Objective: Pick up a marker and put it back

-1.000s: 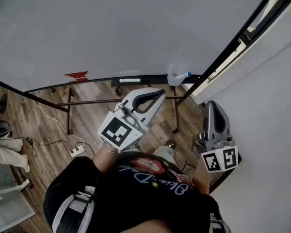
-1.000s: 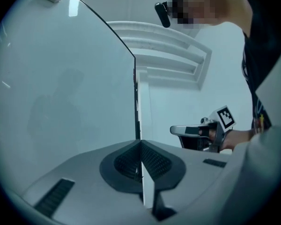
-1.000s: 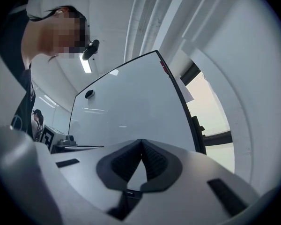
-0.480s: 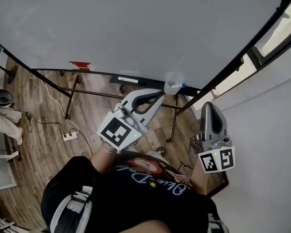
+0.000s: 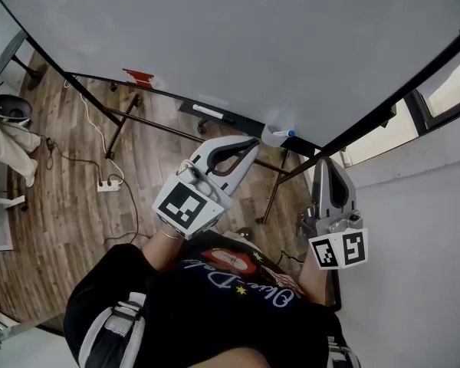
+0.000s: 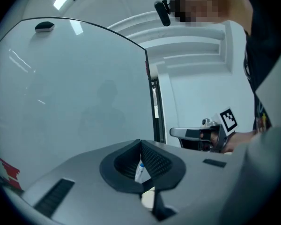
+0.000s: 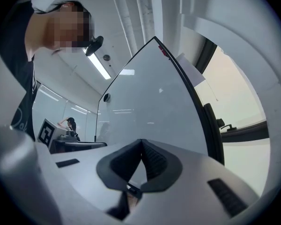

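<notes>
Both left gripper [image 5: 254,142] and right gripper [image 5: 326,162] unchanged (whiteboard [image 5: 253,44] more tilted)

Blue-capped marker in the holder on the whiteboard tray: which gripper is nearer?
Left. The left gripper has its tips just left of the marker, aimed at it. The right gripper is lower right of it, farther off.

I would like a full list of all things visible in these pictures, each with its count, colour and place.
whiteboard: one, white, black frame, ahead of the person
holder cup: one, pale, at the board's lower edge
marker: one, white, blue cap, in the cup
red item: one, lower edge, left of the cup
white bar: one, on a black ledge below the board
power strip: one, white, on the wooden floor
left hand-held gripper: grey, shut, empty, near the cup
right hand-held gripper: grey, shut, empty
</notes>
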